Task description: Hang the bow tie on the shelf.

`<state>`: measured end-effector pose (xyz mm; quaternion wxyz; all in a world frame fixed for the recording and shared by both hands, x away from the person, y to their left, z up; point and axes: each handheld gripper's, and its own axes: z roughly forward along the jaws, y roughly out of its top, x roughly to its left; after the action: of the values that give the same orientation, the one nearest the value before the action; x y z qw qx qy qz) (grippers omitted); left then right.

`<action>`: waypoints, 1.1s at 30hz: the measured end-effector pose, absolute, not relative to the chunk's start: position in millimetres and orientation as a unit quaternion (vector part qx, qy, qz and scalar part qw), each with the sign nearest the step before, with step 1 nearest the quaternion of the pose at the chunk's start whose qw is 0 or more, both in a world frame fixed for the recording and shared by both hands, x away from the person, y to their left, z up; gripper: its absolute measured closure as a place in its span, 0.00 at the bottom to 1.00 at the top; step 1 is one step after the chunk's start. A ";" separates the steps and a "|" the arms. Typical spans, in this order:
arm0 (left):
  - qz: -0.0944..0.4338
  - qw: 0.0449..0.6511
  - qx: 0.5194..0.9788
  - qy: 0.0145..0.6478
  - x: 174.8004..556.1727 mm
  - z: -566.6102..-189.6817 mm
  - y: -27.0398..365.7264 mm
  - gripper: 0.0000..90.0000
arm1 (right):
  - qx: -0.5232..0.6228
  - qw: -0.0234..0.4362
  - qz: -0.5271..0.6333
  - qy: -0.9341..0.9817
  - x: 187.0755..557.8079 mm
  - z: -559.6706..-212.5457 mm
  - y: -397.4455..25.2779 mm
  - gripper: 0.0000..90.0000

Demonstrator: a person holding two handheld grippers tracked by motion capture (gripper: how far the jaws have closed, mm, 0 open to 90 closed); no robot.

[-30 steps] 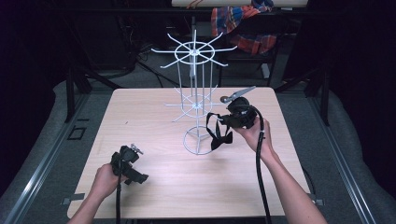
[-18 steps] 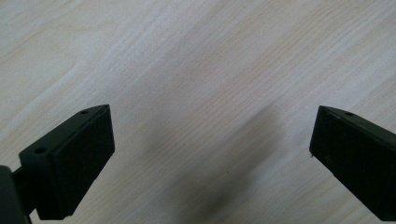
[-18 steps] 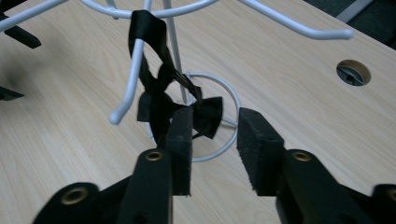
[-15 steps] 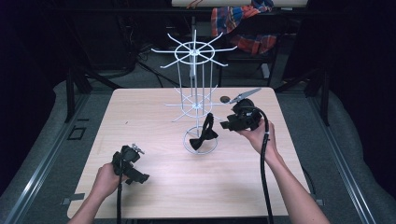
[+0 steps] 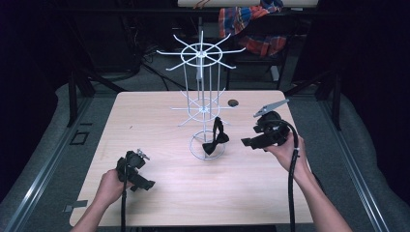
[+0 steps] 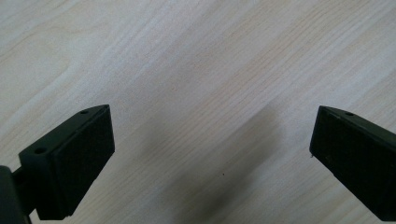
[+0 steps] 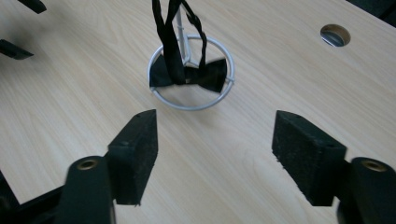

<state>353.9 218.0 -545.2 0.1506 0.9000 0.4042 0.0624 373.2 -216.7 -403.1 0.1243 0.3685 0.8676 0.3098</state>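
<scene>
1 black bow tie (image 5: pixel 215 139), 1 white wire rack (image 5: pixel 202 77), 2 grippers, 1 wooden table (image 5: pixel 159 116), 1 table hole (image 5: pixel 233 102)

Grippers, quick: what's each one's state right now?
Left gripper: open, holding nothing, over the table.
Right gripper: open, holding nothing; bow tie hangs on the rack.

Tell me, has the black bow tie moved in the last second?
Yes. The black bow tie left the right gripper and now hangs over the white wire rack base ring.
</scene>
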 end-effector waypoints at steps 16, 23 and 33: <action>0.068 0.160 0.894 0.414 350.5 -541.6 217.9 0.00 | 0.373 0.114 0.280 0.877 313.2 -452.3 -239.1 0.17; 0.065 0.152 0.897 0.410 352.7 -544.2 216.1 0.00 | 0.373 0.075 0.215 0.900 299.1 -498.8 -243.1 0.16; 0.062 0.148 0.899 0.407 354.0 -545.8 214.9 0.00 | 0.382 0.074 0.172 0.905 303.0 -511.6 -250.6 0.02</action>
<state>354.0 214.9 -545.8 0.1483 0.8991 0.4072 0.0624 303.0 -250.6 -511.6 0.0739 0.3820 0.9050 0.1720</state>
